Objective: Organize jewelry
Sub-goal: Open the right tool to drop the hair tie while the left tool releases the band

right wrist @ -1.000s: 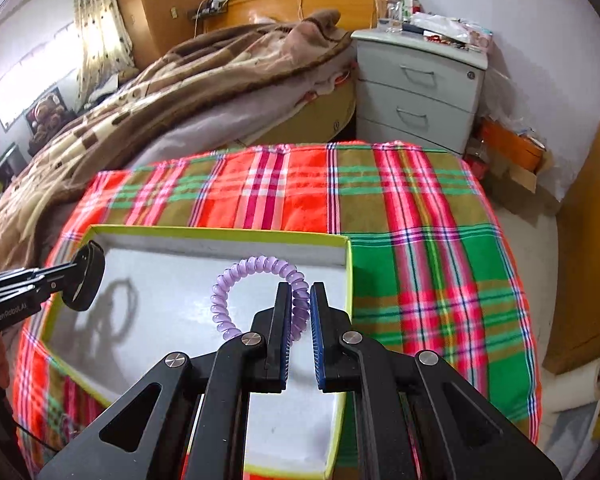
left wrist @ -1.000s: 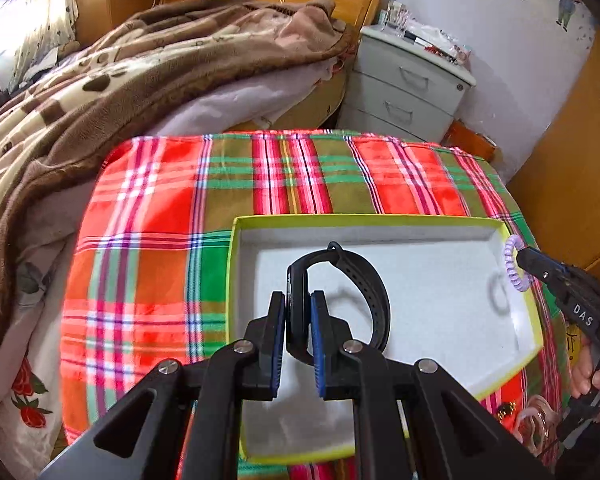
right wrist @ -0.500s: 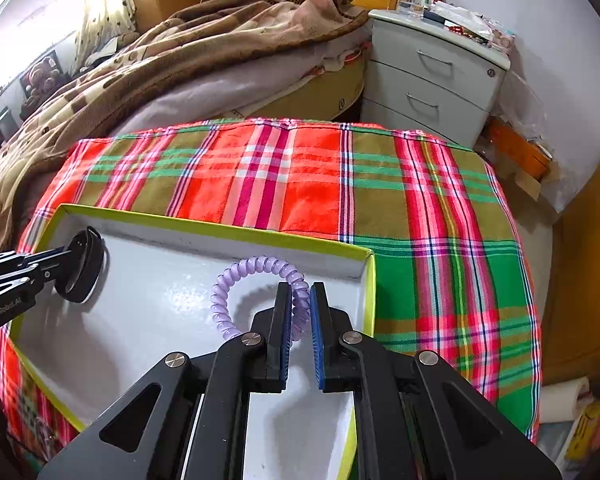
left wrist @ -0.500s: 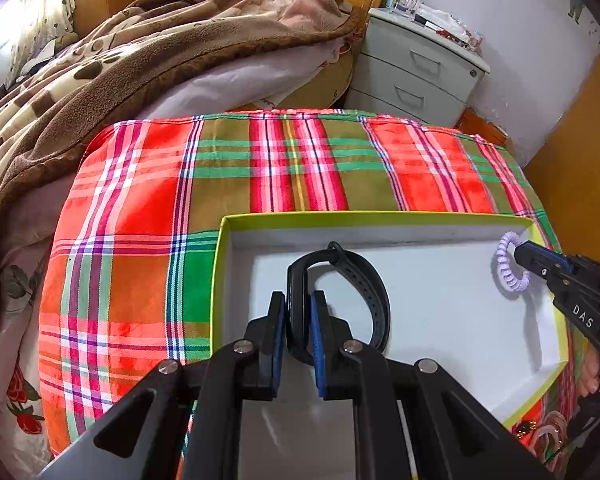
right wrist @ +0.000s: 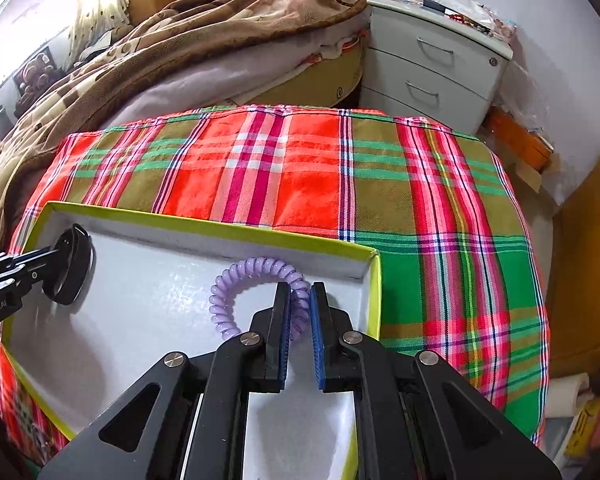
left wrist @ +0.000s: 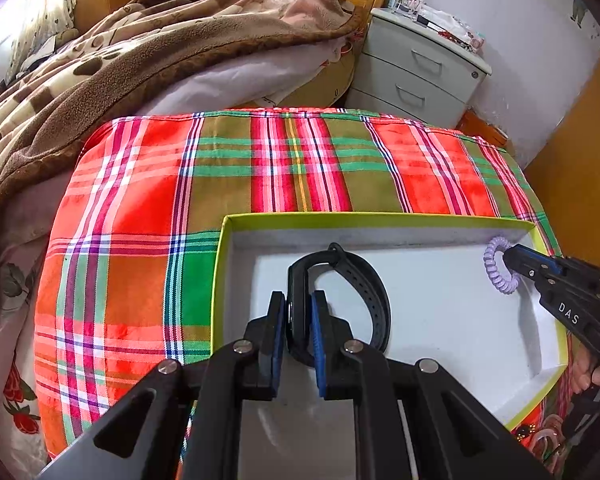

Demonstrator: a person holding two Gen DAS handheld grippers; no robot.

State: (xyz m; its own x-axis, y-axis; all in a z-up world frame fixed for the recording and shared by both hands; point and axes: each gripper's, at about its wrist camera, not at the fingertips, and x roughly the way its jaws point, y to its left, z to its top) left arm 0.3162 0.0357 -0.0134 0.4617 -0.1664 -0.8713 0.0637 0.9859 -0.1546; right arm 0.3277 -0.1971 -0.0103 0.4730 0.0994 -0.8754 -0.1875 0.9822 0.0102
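Black watch (left wrist: 340, 280) stands on edge, its loop's long axis running up-frame, gripped by the left tongs (left wrist: 298, 336). The right tongs (right wrist: 299, 336) pinch a purple coil (right wrist: 256, 280) over the box (right wrist: 204, 222).

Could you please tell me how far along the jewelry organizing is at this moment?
Nothing lies loose in the white box yet. In hand: the left gripper is shut on a black watch band over the box's left part, and the right gripper grips a purple spiral bracelet near its right wall. Left: releasing both inside. More trinkets seem to sit beside the box, unclear.
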